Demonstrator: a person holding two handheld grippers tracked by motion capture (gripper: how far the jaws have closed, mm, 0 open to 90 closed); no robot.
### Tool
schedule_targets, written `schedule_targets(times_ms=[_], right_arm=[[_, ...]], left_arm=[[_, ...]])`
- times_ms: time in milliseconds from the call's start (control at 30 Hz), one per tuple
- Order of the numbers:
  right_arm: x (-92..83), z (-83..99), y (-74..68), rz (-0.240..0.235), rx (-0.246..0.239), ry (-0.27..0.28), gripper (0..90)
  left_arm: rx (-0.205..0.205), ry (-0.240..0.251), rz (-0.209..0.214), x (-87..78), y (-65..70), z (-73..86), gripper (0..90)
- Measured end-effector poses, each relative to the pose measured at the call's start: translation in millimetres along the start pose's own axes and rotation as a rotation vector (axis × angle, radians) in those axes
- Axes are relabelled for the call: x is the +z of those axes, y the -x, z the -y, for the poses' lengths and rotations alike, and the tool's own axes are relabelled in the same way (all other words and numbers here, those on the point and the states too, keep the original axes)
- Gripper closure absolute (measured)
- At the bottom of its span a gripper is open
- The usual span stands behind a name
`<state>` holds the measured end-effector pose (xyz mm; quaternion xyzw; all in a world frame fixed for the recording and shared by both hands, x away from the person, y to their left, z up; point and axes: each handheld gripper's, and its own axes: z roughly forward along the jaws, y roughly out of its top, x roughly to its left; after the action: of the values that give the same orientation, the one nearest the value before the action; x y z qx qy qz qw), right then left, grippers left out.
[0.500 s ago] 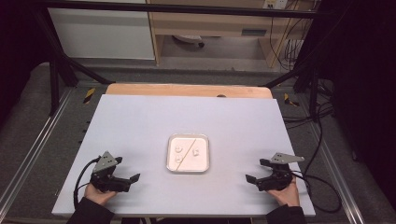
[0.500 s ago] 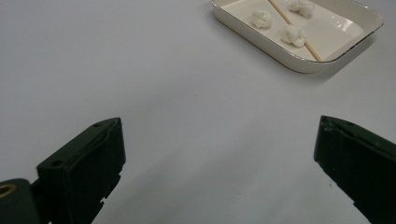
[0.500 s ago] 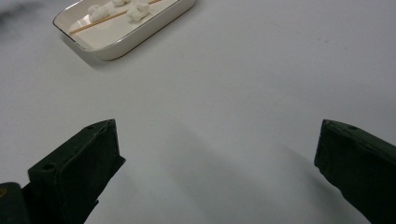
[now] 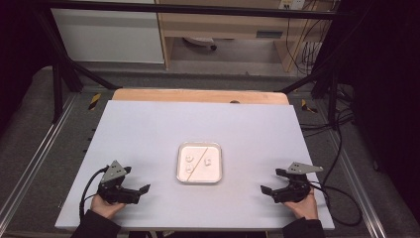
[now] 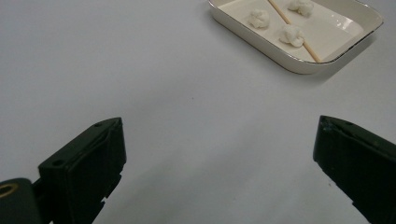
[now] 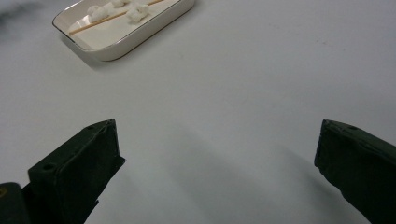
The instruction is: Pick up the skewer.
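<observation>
Centrally on the tabletop lay a shallow white tray, well apart from both grippers and roughly midway between them. Inside it sat three small white lumps, with a thin wooden stick lying diagonally across the tray among them. Nearer the person, the left gripper rested low over the tabletop with its jaws spread wide and nothing between them. Opposite, the right gripper sat likewise, jaws spread and empty, pointed toward the tray.
</observation>
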<state>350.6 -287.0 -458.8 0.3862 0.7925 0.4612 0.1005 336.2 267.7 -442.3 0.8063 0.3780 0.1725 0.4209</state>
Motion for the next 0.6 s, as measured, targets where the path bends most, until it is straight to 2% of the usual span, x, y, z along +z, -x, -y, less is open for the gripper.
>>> schedule_targets(times_ms=[600], right_arm=[[0.1, -0.4, 0.0, 0.002, -0.010, -0.002, 0.7]], left_arm=[[-0.017, -0.018, -0.013, 5.4, 10.1, -10.0, 2.7]])
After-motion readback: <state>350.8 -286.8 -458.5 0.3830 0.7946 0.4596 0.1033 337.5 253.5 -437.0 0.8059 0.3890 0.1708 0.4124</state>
